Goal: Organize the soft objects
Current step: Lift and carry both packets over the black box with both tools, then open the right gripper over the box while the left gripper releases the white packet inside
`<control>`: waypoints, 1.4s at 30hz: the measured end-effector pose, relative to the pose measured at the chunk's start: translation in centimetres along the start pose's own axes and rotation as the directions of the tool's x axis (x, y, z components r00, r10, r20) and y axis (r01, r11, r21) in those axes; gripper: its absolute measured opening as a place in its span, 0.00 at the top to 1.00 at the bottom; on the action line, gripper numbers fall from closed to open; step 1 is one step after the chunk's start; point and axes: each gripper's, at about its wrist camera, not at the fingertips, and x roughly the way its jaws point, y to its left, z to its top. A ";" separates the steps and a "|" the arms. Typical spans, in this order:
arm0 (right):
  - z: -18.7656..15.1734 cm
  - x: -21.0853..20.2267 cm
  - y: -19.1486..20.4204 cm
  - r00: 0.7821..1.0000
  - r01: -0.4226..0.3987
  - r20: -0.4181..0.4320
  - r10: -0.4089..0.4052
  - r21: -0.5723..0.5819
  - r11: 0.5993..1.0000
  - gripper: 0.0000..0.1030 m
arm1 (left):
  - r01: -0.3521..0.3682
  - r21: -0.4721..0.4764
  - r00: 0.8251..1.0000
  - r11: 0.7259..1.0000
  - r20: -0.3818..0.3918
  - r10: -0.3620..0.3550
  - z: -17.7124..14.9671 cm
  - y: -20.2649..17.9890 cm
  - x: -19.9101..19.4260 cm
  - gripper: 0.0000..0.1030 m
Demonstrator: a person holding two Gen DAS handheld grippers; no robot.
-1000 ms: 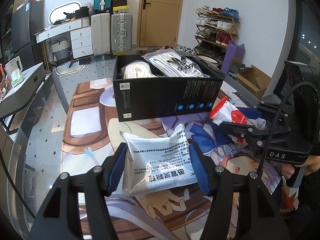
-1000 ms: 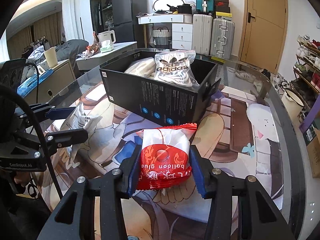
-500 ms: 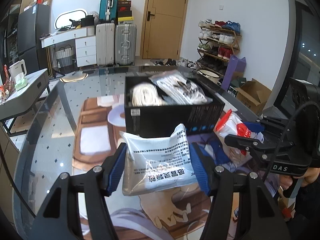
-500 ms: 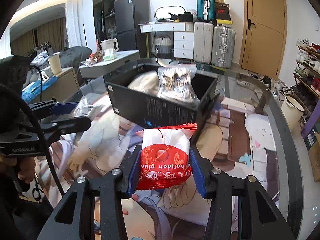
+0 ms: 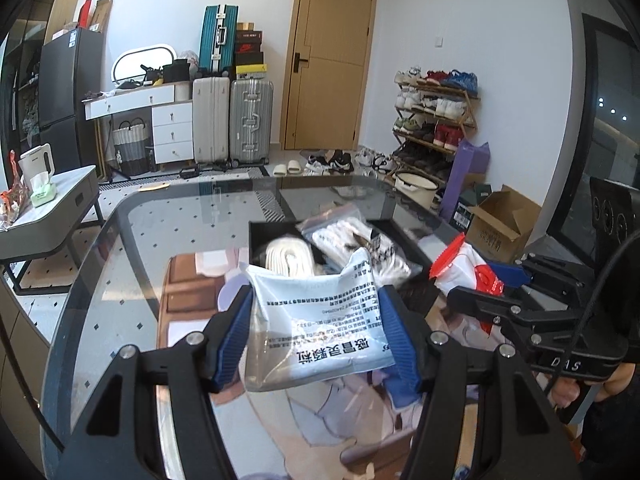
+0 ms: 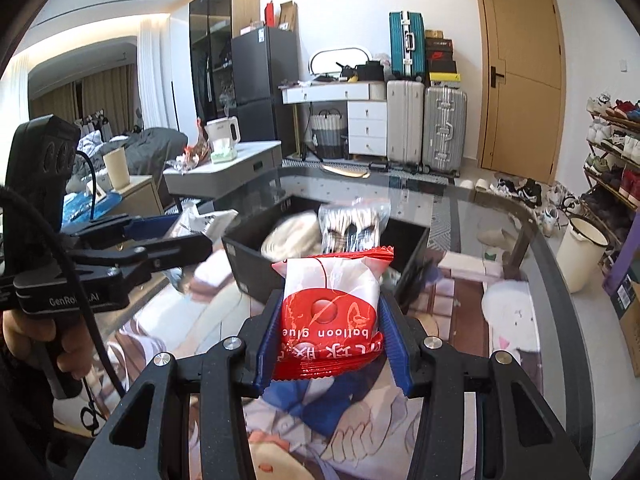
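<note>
**Now: two soft packets held in the air, box straight ahead**

Ahead of both tools sits the black box (image 5: 276,236), open at the top, on a glass counter (image 5: 132,248) covered in part by a printed mat (image 6: 460,300). Inside the box lie a cream roll (image 5: 288,256) on its left side and a clear bag (image 5: 352,236) of white items to the right of the roll. These look blurred in both views.

The white packet (image 5: 320,316), flat and printed with dark text, is pinched between the blue pads (image 5: 234,332) of the left tool (image 5: 316,332). Its long side runs across the jaws, and its far edge overlaps the near wall of the box in the left wrist view. The packet is clear of the counter.

The red packet (image 6: 330,312), a red and white pouch marked "balloon glue", is clamped in the right tool (image 6: 330,340). It stands with its crimped end pointing away toward the box, also off the counter.

Seen from each camera, the other tool is alongside: the right tool (image 5: 500,296) to the right, the left tool (image 6: 160,240) to the left, each angled in toward the box. Both look about equally near it.

My judgement: the next move is a forward carry over the near wall, then a release. Free room seems to be at the near edge and right side of the box, so the packets may need to land on top of what is already there.
</note>
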 end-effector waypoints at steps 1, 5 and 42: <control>0.3 0.0 -0.1 1.000 0.000 0.006 0.000 0.001 1.000 0.55 | 0.000 0.003 1.000 1.000 0.004 0.000 0.3 -0.1 0.2 0.40; 1.3 0.1 -0.3 0.999 0.000 0.034 0.000 0.005 1.000 0.55 | -0.005 0.011 1.000 1.000 0.016 0.005 1.0 -0.2 0.8 0.40; 4.6 10.7 -3.7 0.992 0.008 -0.122 -0.012 -0.032 0.999 0.55 | -0.039 0.018 0.997 0.999 -0.071 0.040 2.4 0.5 11.4 0.40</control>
